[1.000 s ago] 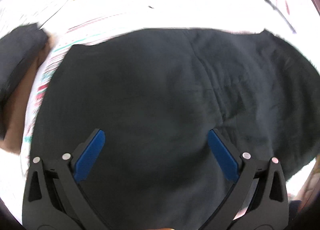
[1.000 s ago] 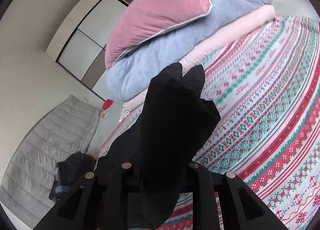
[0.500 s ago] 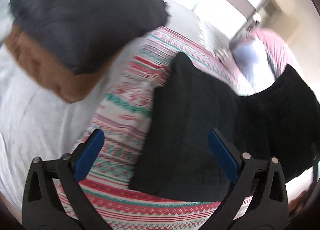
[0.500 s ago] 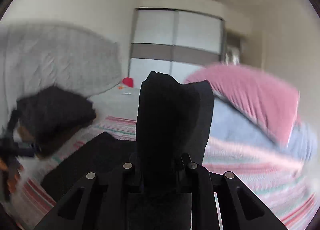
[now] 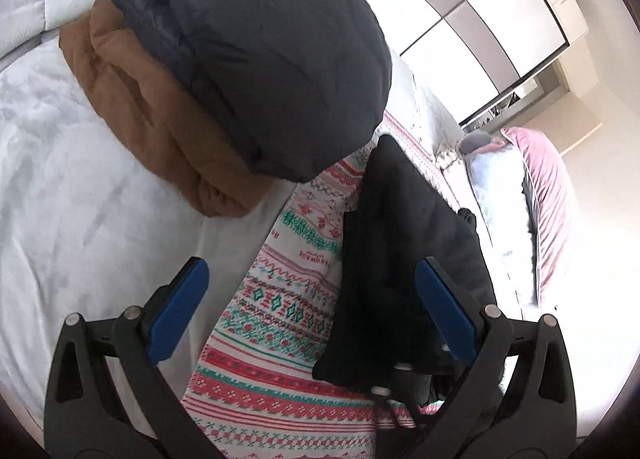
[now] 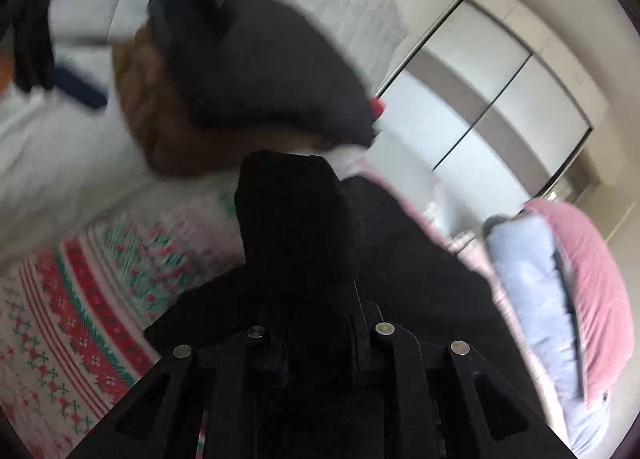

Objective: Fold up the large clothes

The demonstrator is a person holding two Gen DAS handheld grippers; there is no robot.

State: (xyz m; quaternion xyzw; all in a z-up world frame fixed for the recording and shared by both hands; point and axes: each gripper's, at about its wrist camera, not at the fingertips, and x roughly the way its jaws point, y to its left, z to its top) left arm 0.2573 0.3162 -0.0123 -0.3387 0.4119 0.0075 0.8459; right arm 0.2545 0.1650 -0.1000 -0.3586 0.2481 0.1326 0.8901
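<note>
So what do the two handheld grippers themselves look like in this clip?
The left gripper has black angular arms with triangular cutouts, silver rivets and blue finger pads. The right gripper shows the same black frame and silver rivets; its pads are hidden.

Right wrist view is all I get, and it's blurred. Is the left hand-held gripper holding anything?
Observer: No. The left hand-held gripper is open, its blue pads wide apart, nothing gripped.
Operator: Where does the black garment lie?
Observer: The black garment lies on the patterned bedspread, partly behind one finger of that gripper.
Operator: And the blurred pile beyond?
Observer: A grey jacket on top of a brown jacket, both on a white cover.
</note>
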